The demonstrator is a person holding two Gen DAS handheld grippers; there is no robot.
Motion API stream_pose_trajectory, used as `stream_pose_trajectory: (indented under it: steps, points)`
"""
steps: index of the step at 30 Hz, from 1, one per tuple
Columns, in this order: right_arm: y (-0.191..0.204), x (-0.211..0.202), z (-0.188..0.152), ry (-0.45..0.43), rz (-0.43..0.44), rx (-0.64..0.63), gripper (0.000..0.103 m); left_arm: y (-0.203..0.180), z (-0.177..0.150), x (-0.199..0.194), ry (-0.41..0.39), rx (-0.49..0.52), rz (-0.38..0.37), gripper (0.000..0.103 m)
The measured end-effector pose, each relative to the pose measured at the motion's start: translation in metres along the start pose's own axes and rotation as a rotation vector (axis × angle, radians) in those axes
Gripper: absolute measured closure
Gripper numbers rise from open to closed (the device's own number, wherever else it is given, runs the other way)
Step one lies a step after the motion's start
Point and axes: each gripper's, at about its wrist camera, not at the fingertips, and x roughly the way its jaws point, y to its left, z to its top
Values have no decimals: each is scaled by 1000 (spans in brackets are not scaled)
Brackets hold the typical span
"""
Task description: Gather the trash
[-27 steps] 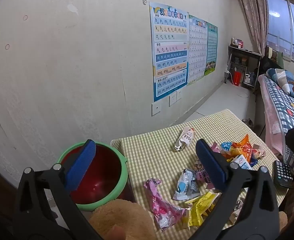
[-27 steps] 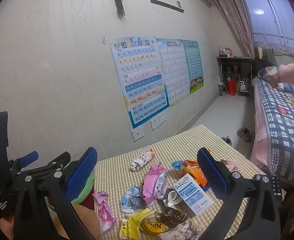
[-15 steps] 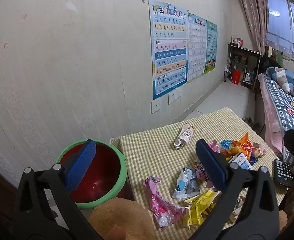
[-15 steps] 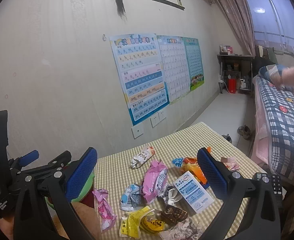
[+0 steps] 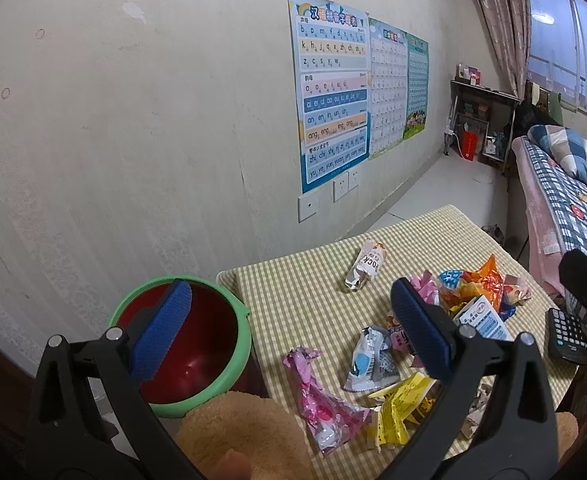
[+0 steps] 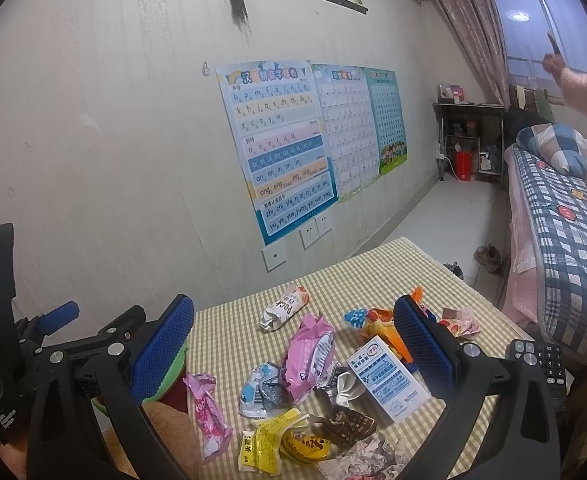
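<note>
Both tools, left tool [image 5: 289,332] and right tool [image 6: 293,344], stay spread and empty, barely shifted, above wrappers [image 6: 309,356] low-centre on the checked surface [image 5: 305,280]; red bucket [image 5: 189,344] lower left awaits, collecting unstarted.

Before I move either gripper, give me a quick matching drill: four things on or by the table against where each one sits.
Things:
1. bin
2. remote control
3. white Pocky wrapper
4. pink wrapper

Places:
A. alone, toward the table's far wall side
B. off the table's left end
C. table's right edge
D. near edge, closest to the bin

Pairs: 1-B, 2-C, 3-A, 4-D
</note>
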Motion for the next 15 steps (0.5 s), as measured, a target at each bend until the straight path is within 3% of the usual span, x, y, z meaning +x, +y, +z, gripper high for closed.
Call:
stream_pose_trajectory:
  steps: [15]
  points:
    - [-4,3,1,16,-20,8,7,8,-4,11,-2,-5,37,5]
